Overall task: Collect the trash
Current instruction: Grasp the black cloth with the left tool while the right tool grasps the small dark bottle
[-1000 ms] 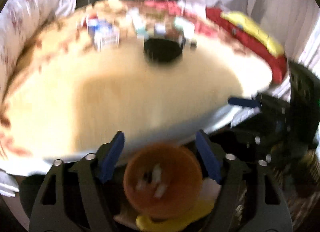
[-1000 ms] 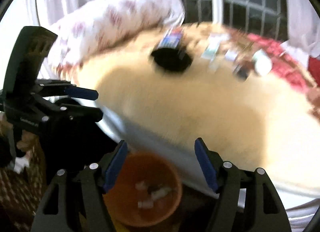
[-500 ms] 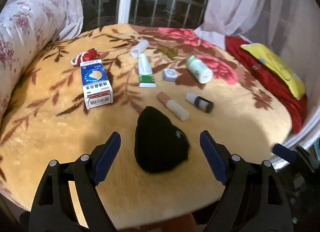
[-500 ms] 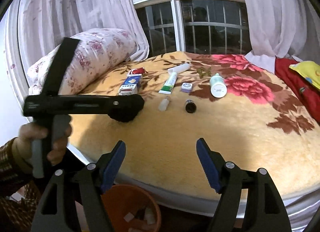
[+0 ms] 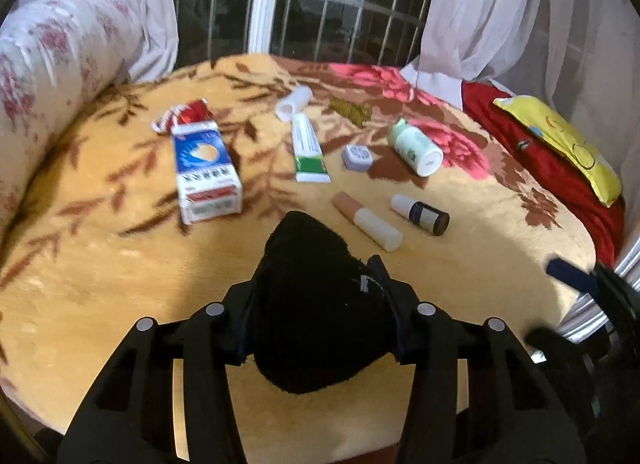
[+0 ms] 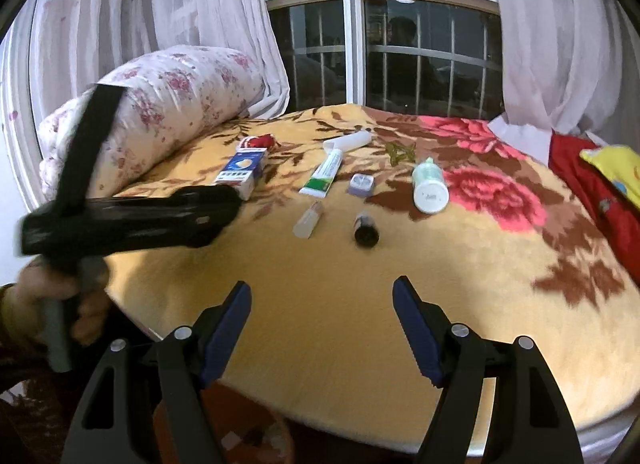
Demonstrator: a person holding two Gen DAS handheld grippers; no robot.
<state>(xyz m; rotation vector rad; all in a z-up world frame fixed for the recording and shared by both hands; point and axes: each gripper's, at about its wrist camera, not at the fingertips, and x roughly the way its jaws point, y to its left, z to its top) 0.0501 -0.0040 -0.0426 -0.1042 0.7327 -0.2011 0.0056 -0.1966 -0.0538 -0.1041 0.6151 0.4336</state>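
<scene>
left gripper (image 5: 316, 316): jaws have just been closing, now clamped on the black cloth (image 5: 312, 304) at the bed's (image 5: 120, 304) near edge; right gripper (image 6: 322, 328) jaws apart, empty.

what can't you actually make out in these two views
- Black fabric item, left wrist view: the jaws of the left gripper, just closing, flank it; too dark to identify. In the right wrist view the left gripper hides it.
- Blue and white box, left wrist view: print blurred.
- Orange bin, right wrist view: cut off by the bed edge and the right gripper.
</scene>
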